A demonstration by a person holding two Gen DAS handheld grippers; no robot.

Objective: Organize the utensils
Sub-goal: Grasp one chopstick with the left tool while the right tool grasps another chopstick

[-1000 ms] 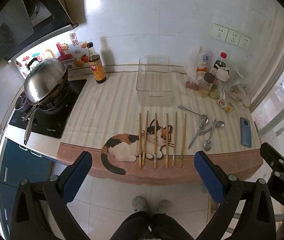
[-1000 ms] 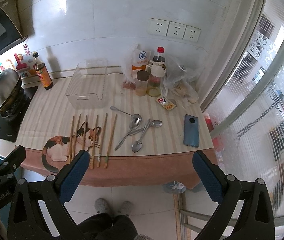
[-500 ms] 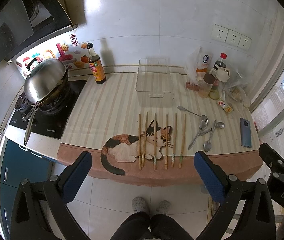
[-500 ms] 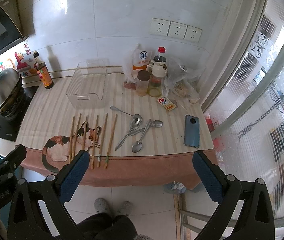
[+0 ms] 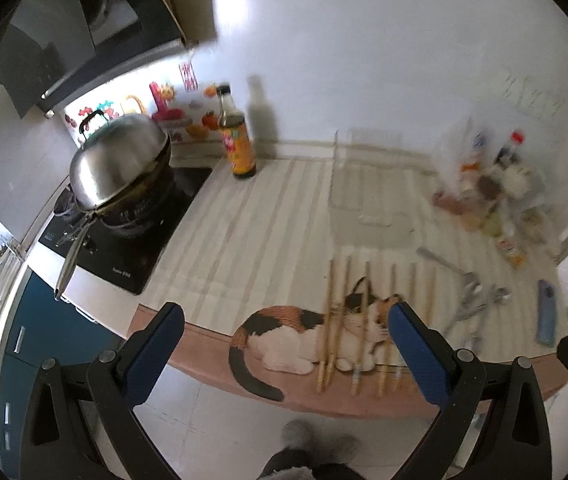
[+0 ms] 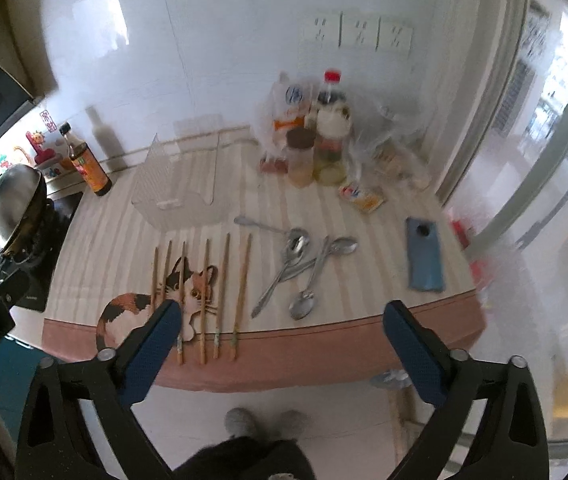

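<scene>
Several wooden chopsticks (image 6: pixel 203 288) lie side by side on the striped cat-print cloth (image 6: pixel 123 240) near the counter's front edge; they also show in the left wrist view (image 5: pixel 364 320). Several metal spoons (image 6: pixel 304 264) lie crossed to their right, blurred in the left wrist view (image 5: pixel 472 292). A clear plastic bin (image 6: pixel 179 184) stands behind the chopsticks, also in the left wrist view (image 5: pixel 368 188). My left gripper (image 5: pixel 284 344) is open and empty above the front edge, over the chopsticks' near ends. My right gripper (image 6: pixel 281 340) is open and empty in front of the spoons.
A wok (image 5: pixel 119 164) sits on the stove at left. A sauce bottle (image 6: pixel 89 166) stands by the wall. Bottles, jars and bags (image 6: pixel 316 148) crowd the back right. A blue phone (image 6: pixel 424 256) lies at the right. The floor and the person's feet (image 6: pixel 259 420) are below.
Both grippers have moved forward, closer to the counter. The left wrist view has swung left, and both views are now blurred. Nothing on the counter has moved.
</scene>
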